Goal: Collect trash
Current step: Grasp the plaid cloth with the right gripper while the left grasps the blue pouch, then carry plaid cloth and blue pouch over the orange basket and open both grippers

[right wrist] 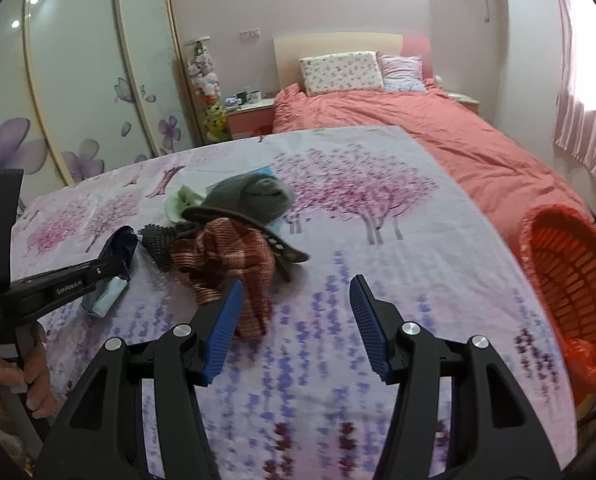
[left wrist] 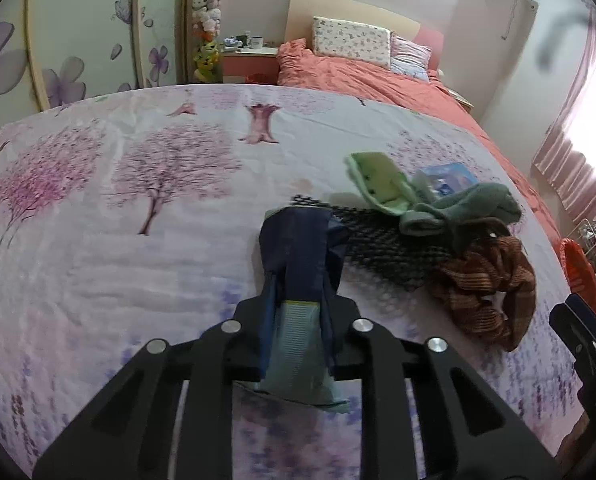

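Observation:
My left gripper is shut on a dark blue and pale green wrapper, held just above the floral sheet; the gripper and wrapper also show in the right wrist view. To its right lies a pile: black mesh, a brown striped cloth, a grey-green sock, a light green piece and a blue packet. My right gripper is open and empty, its left finger next to the brown cloth. An orange basket stands at the right.
A floral sheet covers the work surface. Behind it is a bed with a coral duvet and pillows. A wardrobe with flower doors stands at the left, a nightstand beside the bed, curtains at the right.

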{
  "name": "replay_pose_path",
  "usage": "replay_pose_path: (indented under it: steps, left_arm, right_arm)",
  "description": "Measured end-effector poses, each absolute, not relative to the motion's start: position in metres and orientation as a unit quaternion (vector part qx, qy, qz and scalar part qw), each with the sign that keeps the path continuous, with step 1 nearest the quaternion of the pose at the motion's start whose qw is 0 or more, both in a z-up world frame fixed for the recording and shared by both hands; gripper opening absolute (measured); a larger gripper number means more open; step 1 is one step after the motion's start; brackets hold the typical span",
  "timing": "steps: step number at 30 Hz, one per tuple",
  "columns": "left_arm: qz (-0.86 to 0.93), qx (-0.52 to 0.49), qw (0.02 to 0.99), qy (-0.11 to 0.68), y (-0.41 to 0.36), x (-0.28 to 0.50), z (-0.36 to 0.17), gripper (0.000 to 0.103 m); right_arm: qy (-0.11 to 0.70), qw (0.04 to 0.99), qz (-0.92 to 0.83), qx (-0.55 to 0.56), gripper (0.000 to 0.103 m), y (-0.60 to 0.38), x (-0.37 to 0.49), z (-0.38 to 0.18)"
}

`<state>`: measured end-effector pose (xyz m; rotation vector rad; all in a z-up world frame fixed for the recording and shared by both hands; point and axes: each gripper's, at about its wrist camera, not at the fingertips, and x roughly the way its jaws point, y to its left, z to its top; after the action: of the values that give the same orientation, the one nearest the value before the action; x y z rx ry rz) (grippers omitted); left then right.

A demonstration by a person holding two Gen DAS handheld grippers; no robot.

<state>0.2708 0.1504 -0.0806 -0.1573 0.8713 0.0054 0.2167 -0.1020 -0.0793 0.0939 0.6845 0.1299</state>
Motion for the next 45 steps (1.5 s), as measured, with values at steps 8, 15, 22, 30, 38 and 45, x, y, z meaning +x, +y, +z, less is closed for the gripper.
replay_pose_path:
  steps: [8,15,22,30,38,45]
  left_arm:
    - [-0.002,-0.082,0.901,0.425,0.155,0.273,-0.089,0.036]
    - [-0.003,-0.084,0.902,0.422,0.158,0.272,-0.087,0.031]
    - [0.005,-0.088,0.909,0.408,0.166,0.264,-0.074,0.031]
    - [0.001,-0.086,0.916,0.392,0.161,0.254,-0.052,0.031]
    - [-0.018,-0.077,0.924,0.375,0.141,0.241,-0.030,0.031]
    - [-0.037,-0.067,0.930,0.360,0.120,0.233,-0.011,0.031]
  right_arm:
    - [0.357,0.929,0.082,0.054,0.056,-0.082,0.235,-0.089]
    - [0.385,0.917,0.089,0.049,0.021,-0.075,0.242,-0.099]
    - [0.367,0.923,0.100,0.052,0.014,-0.078,0.231,-0.085]
    - [0.334,0.936,0.101,0.040,0.012,-0.085,0.215,-0.062]
    - [0.301,0.948,0.093,0.044,0.012,-0.104,0.201,-0.038]
    - [0.275,0.958,0.065,0.048,0.012,-0.124,0.193,-0.024]
